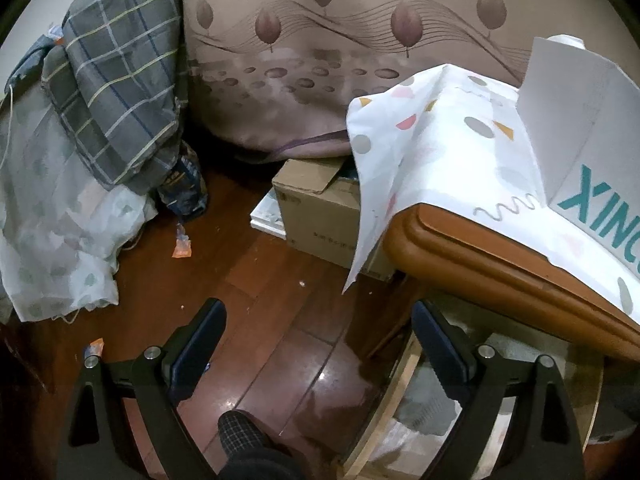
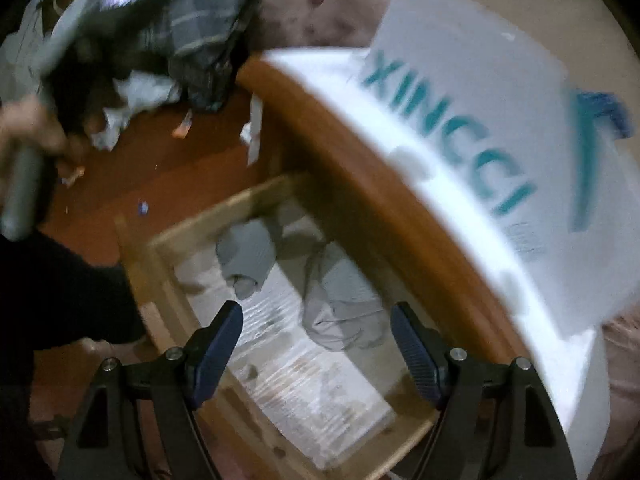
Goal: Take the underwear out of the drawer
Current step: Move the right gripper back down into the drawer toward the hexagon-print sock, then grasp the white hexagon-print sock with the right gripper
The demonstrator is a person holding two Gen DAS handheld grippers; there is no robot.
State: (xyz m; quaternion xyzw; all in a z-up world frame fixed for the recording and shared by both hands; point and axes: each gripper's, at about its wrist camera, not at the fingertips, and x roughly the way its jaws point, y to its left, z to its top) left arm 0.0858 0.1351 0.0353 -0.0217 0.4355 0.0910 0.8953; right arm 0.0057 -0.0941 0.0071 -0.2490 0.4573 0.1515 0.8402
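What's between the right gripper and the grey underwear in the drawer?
Nothing: in the right wrist view the open right gripper hangs over the grey underwear, no object between.

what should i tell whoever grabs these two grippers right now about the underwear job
Left gripper: open, empty, hanging over the dark wooden floor beside the drawer.
Right gripper: open, empty, above the pulled-out light wooden drawer, pointing at its contents.
Two crumpled grey cloth pieces, probably the underwear, lie in the drawer: one near the back, a larger one between the right gripper's fingers in view. The view is blurred.
Done: drawer open.
Left: grasp a grey piece and lift it out; nothing is gripped yet.
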